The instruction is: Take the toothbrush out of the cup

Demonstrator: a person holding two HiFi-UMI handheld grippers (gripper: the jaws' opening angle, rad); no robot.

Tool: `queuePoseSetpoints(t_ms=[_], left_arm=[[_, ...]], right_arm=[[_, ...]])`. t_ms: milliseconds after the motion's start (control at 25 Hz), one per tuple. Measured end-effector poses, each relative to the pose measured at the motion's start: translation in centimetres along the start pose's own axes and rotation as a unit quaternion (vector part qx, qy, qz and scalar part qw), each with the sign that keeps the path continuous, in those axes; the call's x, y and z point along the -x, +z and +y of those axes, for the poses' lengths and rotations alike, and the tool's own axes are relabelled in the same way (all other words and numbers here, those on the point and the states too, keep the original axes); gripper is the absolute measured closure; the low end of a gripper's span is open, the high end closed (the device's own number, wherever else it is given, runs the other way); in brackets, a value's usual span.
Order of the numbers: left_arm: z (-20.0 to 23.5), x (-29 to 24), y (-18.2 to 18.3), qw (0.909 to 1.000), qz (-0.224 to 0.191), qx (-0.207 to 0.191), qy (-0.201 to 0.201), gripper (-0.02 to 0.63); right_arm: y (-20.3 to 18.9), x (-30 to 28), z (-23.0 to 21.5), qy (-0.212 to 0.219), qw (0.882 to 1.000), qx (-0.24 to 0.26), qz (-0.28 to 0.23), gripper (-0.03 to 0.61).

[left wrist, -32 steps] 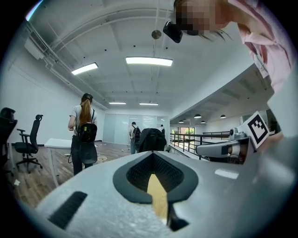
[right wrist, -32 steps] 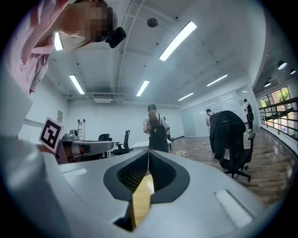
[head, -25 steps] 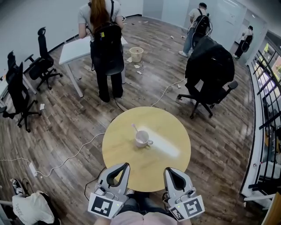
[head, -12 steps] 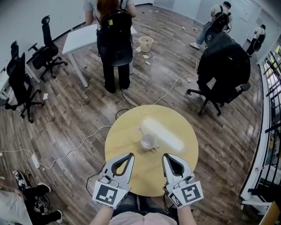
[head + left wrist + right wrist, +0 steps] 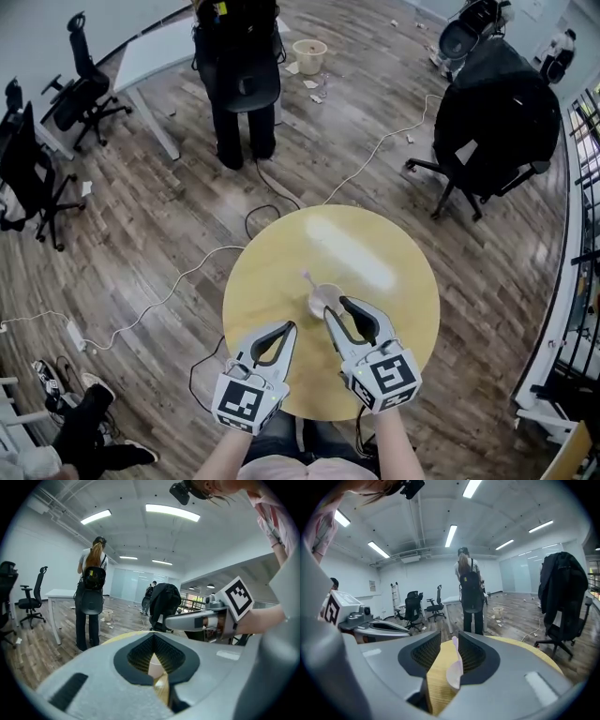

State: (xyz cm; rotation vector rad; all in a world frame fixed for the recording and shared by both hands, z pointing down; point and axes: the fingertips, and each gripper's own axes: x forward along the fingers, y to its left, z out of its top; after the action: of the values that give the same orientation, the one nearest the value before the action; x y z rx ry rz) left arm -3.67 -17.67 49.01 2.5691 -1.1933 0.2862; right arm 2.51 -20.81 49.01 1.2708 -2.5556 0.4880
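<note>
A white cup stands near the middle of the round yellow table. A pale toothbrush leans out of it to the upper left. My right gripper is just short of the cup, and its jaws are opening with nothing pressed between them. In the right gripper view the cup and toothbrush show through the gap of that gripper. My left gripper hovers over the table's near part, left of the cup, shut on nothing. The left gripper view looks past that gripper at the cup.
A person with a black backpack stands at a white desk beyond the table. An office chair draped with a black jacket is at the back right. Cables run over the wooden floor; black chairs stand at the left.
Both grippers have moved forward over the table toward the cup. The right gripper's jaws, shut before, now stand apart. The left gripper stays shut.
</note>
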Motion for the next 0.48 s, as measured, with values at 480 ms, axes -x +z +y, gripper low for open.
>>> queuePoseSetpoints(t_ms=[480], left_arm=[[3.1,-2.4,-1.6,0.9993,0.004,0.035,0.013,0.617]], right_arm=[[-5.2,-7.6,-2.0,0.0,0.991,0.036,0.126,0.43]])
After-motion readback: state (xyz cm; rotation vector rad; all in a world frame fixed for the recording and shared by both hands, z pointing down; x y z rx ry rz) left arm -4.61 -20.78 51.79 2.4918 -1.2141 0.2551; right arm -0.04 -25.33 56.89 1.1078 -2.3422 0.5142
